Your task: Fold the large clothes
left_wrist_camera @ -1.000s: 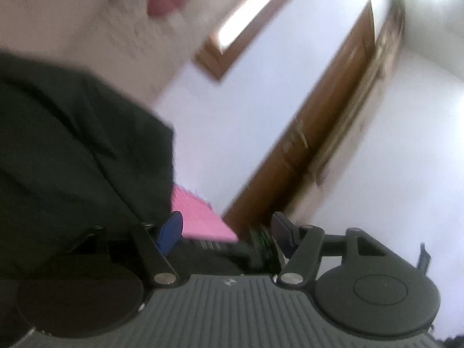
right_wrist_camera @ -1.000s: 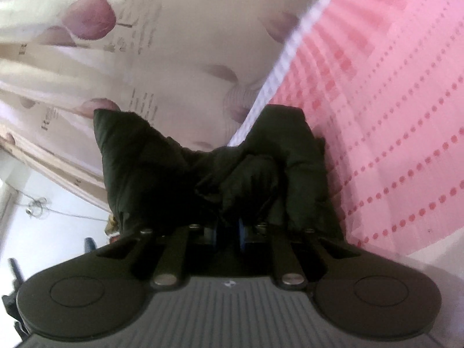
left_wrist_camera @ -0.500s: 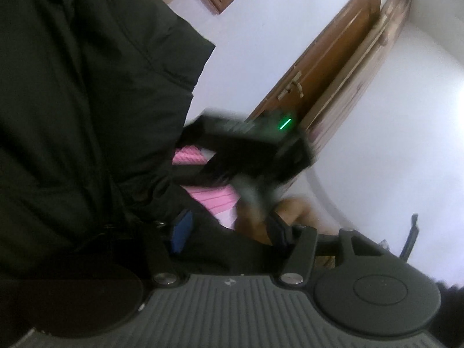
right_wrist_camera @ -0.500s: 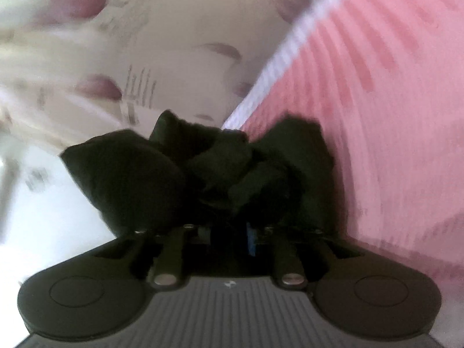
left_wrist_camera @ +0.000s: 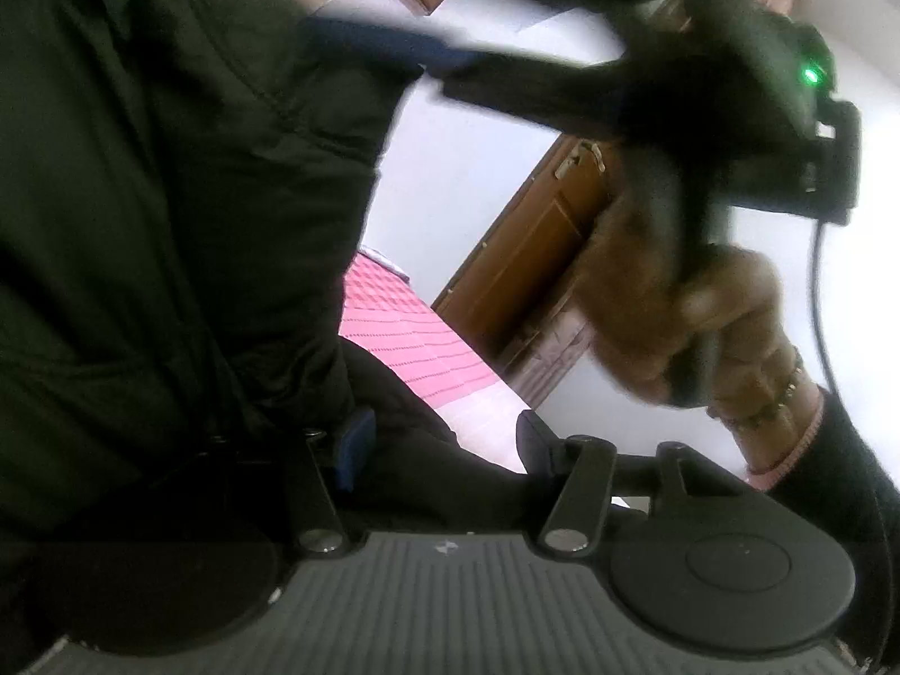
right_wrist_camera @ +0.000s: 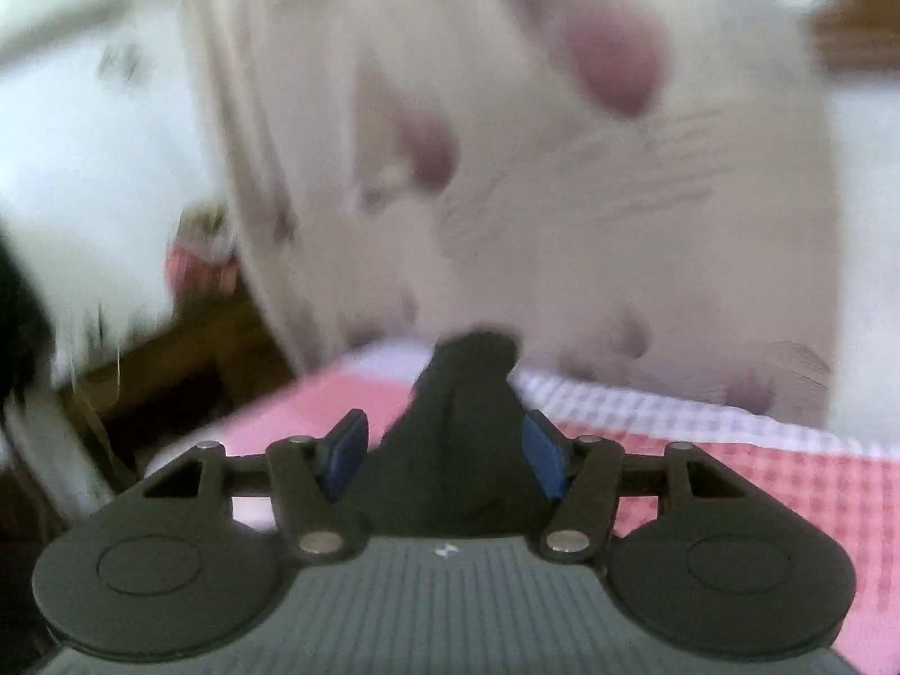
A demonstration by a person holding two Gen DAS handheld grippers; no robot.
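Observation:
A large black garment (left_wrist_camera: 157,214) hangs and fills the left half of the left wrist view. My left gripper (left_wrist_camera: 441,444) is open, with dark cloth lying low between its blue pads. The right gripper, held in a hand (left_wrist_camera: 714,326), shows blurred at the upper right of that view, its finger reaching to the garment's edge. In the right wrist view my right gripper (right_wrist_camera: 444,450) is open, and a peak of black cloth (right_wrist_camera: 467,394) stands between its blue pads without being pinched.
A pink checked bed cover (right_wrist_camera: 731,484) lies below, also in the left wrist view (left_wrist_camera: 399,337). A white curtain with plum blotches (right_wrist_camera: 562,140) hangs behind. A brown wooden door (left_wrist_camera: 534,242) and white wall stand beyond.
My right gripper has opened and let go of the bunched black cloth, and it swung toward the curtain. In the left view the right gripper has moved up and closer.

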